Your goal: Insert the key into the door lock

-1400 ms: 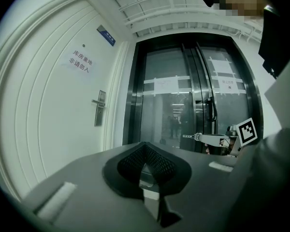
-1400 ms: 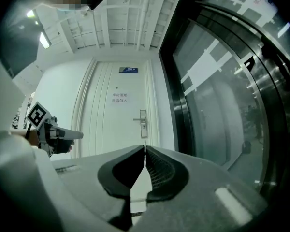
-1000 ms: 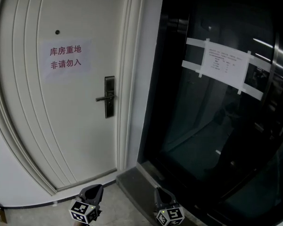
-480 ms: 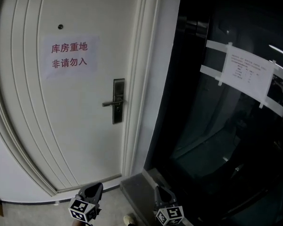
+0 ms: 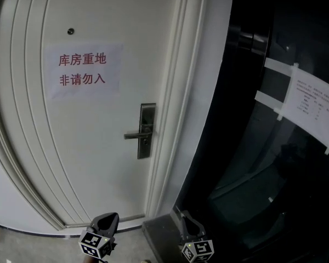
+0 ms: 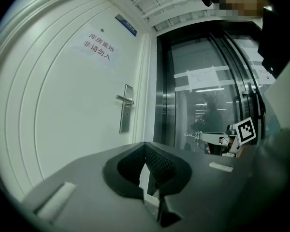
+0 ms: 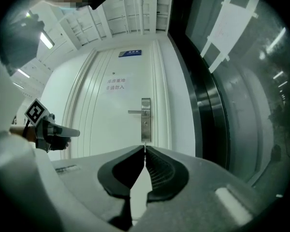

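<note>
- Door, white and panelled (image 5: 88, 158), stood closed, well apart from both grippers.
- Left gripper (image 5: 108, 218), its jaws together on nothing, hung spare.
- Right gripper (image 5: 186, 219) apparently pinched the small metal key (image 6: 197, 135) tip-forward, ready for the silver lock plate (image 5: 146, 130).

Dim hallway. Dark glass partition (image 5: 274, 163) fills frame right, paper notice (image 5: 312, 106) taped across it. White wall strip (image 5: 208, 119) centre, grey floor (image 5: 38, 248) bottom left.

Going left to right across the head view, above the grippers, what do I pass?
paper sign → lock plate with its handle → white door frame → dark glass panel → taped notice
</note>
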`<state>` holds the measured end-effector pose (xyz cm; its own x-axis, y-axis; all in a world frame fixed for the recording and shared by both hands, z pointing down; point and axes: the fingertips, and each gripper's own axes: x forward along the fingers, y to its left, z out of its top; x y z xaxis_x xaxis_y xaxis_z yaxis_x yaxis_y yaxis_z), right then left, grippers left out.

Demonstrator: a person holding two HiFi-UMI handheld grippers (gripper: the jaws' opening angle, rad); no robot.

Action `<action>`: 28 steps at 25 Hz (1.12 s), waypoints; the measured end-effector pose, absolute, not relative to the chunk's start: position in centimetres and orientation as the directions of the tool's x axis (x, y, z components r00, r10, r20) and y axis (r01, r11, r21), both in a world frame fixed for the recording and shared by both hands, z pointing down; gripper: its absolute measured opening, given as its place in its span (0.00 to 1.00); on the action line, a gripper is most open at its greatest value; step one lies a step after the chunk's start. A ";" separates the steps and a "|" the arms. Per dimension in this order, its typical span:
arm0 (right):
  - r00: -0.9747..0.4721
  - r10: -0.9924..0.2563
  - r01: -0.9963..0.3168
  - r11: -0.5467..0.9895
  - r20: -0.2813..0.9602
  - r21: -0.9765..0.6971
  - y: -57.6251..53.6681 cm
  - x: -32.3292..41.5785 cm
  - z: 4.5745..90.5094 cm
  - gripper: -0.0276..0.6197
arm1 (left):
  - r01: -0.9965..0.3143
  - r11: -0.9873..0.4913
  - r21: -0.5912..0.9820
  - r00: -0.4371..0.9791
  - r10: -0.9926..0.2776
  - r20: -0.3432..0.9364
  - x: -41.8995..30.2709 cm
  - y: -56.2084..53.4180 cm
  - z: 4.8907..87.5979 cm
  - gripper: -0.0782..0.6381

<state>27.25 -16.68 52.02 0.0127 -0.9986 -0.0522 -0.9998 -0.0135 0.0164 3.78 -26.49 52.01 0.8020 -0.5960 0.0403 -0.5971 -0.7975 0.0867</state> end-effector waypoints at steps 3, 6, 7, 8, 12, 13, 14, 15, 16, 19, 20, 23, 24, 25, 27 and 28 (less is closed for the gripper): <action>-0.019 -0.998 -1.000 0.019 -0.052 0.004 -19.3 28.3 52.4 0.06 | -0.622 -0.778 0.087 0.782 -0.622 0.036 4.2 -28.1 51.8 0.11; -0.051 -0.997 -0.999 0.051 -0.054 0.003 -21.6 28.7 52.2 0.06 | -0.654 -0.752 0.085 0.756 -0.654 0.030 4.0 -29.6 51.7 0.11; -0.063 -0.996 -0.998 0.063 -0.057 0.009 -22.3 28.8 52.2 0.06 | -0.664 -0.743 0.085 0.747 -0.665 0.028 4.0 -30.0 51.7 0.11; -0.076 -0.995 -0.997 0.075 -0.059 0.016 -23.0 28.9 52.1 0.06 | -0.674 -0.734 0.086 0.738 -0.674 0.027 3.9 -30.4 51.7 0.11; -0.116 -0.992 -0.993 0.115 -0.057 0.026 -25.6 29.0 52.0 0.06 | -0.704 -0.705 0.091 0.709 -0.704 0.031 3.7 -31.6 52.0 0.11; -0.123 -0.991 -0.992 0.122 -0.054 0.030 -26.2 29.0 52.0 0.06 | -0.710 -0.699 0.092 0.703 -0.710 0.033 3.6 -31.9 52.1 0.11; -0.132 -0.990 -0.991 0.130 -0.054 0.035 -26.8 29.0 51.9 0.06 | -0.715 -0.693 0.091 0.697 -0.716 0.035 3.5 -32.1 52.1 0.11; -0.142 -0.988 -0.989 0.140 -0.057 0.043 -27.4 28.9 51.8 0.06 | -0.721 -0.687 0.091 0.691 -0.722 0.037 3.4 -32.3 52.2 0.11; -0.152 -0.986 -0.987 0.149 -0.062 0.054 -28.0 28.9 51.6 0.06 | -0.728 -0.680 0.090 0.685 -0.728 0.040 3.2 -32.5 52.2 0.11; -0.177 -0.981 -0.980 0.168 -0.076 0.108 -29.8 28.8 50.9 0.06 | -0.747 -0.659 0.089 0.664 -0.747 0.045 2.7 -33.1 52.3 0.11; -0.186 -0.979 -0.976 0.174 -0.084 0.130 -30.4 28.7 50.5 0.06 | -0.753 -0.652 0.089 0.657 -0.753 0.045 2.5 -33.3 52.3 0.11; -0.203 -0.974 -0.966 0.182 -0.103 0.184 -32.2 28.5 49.2 0.06 | -0.773 -0.628 0.090 0.633 -0.773 0.045 1.8 -33.8 52.2 0.11; -0.206 -0.973 -0.962 0.181 -0.106 0.204 -32.8 28.5 48.6 0.06 | -0.779 -0.620 0.090 0.625 -0.779 0.045 1.6 -33.9 52.2 0.11; -0.210 -0.972 -0.957 0.181 -0.110 0.226 -33.4 28.6 48.1 0.06 | -0.786 -0.612 0.090 0.617 -0.785 0.045 1.4 -34.0 52.2 0.11; -0.220 -0.968 -0.944 0.180 -0.119 0.278 -34.7 28.5 47.1 0.06 | -0.798 -0.596 0.092 0.601 -0.798 0.045 0.9 -34.1 52.3 0.11; -0.225 -0.967 -0.935 0.178 -0.123 0.307 -35.3 28.4 46.6 0.06 | -0.803 -0.588 0.093 0.594 -0.804 0.045 0.7 -34.2 52.3 0.11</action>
<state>28.36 -35.31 46.59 -0.2245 -0.9667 -0.1229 -0.9350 0.1782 0.3066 0.70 -34.24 52.31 0.5936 -0.8035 0.0450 -0.8033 -0.5882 0.0933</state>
